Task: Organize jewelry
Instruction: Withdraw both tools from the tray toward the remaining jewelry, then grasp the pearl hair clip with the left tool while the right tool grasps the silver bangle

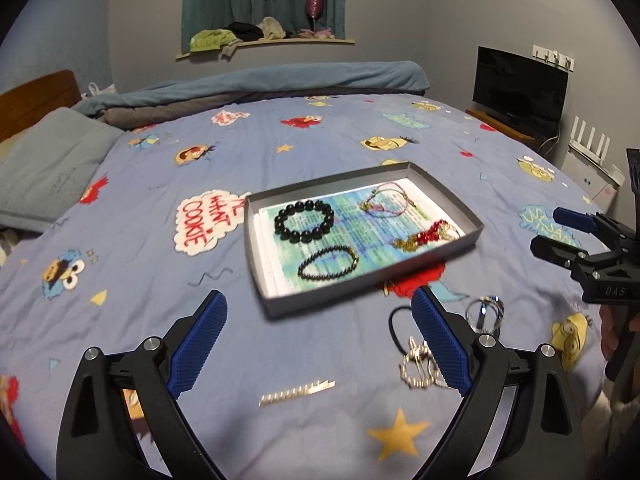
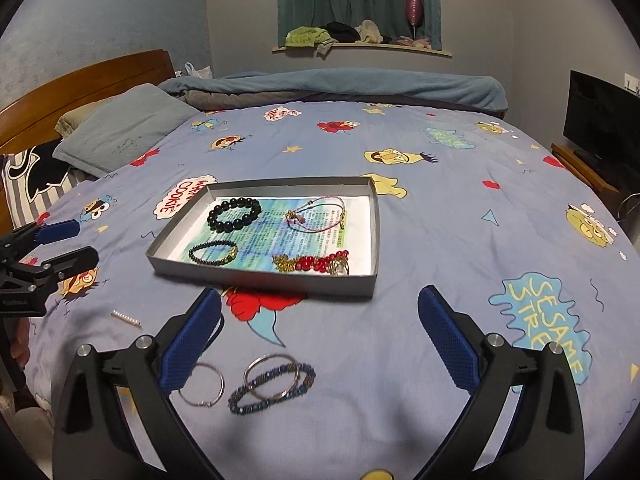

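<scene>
A grey tray (image 1: 260, 276) (image 2: 376, 236) lies on the bed. It holds a large black bead bracelet (image 1: 304, 221) (image 2: 234, 213), a small dark bead bracelet (image 1: 328, 268) (image 2: 213, 252), a pink cord bracelet (image 1: 386, 199) (image 2: 316, 216) and red and gold jewelry (image 1: 424, 234) (image 2: 316, 264). On the quilt lie a silver bar clip (image 1: 297, 393) (image 2: 126, 318), silver hoops (image 2: 204, 385), a blue bead bracelet (image 2: 272, 390) and a gold brooch (image 1: 418, 366). My left gripper (image 1: 320, 340) is open and empty, short of the tray. My right gripper (image 2: 320, 332) is open and empty, above the blue bracelet.
The quilt (image 2: 440, 208) has cartoon prints. A grey pillow (image 1: 48, 168) and a wooden headboard (image 2: 80, 84) are at the left. A rolled blue blanket (image 1: 280, 76) lies along the far side. A black monitor (image 1: 520, 88) stands at the right.
</scene>
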The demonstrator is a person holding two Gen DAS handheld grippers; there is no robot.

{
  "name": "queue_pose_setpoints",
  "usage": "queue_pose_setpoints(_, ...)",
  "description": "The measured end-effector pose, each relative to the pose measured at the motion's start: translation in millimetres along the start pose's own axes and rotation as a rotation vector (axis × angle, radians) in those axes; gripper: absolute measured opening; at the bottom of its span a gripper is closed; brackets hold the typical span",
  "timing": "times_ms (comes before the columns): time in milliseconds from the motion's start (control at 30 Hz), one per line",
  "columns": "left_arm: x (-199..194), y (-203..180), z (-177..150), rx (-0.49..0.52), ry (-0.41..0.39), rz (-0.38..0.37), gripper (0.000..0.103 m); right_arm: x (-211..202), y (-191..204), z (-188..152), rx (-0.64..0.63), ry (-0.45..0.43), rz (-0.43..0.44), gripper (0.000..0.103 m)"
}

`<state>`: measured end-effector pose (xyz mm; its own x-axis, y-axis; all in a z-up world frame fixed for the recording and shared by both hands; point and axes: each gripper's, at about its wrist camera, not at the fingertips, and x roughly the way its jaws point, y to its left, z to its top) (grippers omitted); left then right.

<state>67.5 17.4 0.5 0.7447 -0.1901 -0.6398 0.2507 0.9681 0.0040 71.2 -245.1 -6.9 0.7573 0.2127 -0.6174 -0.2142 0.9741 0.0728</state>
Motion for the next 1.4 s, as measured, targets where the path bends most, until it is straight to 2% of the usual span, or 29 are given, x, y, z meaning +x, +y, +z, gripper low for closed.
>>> queue_pose_setpoints(333,-22,3,-41,-0.025,-0.013,0.004,0.093,-20,3,-19,-0.021,-0.001,-0.018,0.097)
queue_pose_setpoints(600,6,12,-69,-0.052,0.031,0.039,0.093,-16,8,-38,-0.052,-0.002,-0.050,0.097)
queue_pose_setpoints(700,13,15,-73,-0.041,0.039,0.063,0.093,-6,11,-47,-0.053,0.019,-0.042,0.097)
queue_pose_setpoints(933,24,24,-80,-0.038,0.025,0.057,0.093,16,20,-53,-0.071,0.050,-0.031,0.097)
queue_pose_setpoints(1133,40,29,-85,-0.047,0.067,0.042,0.093,30,25,-60,-0.065,0.067,-0.020,0.097)
queue_pose_setpoints(1300,52,32,-87,-0.131,0.104,0.040,0.093,41,28,-66,-0.062,0.082,-0.022,0.097)
queue_pose_setpoints(1400,56,23,-89,-0.125,0.116,0.064,0.093,45,32,-69,-0.068,0.087,-0.016,0.097)
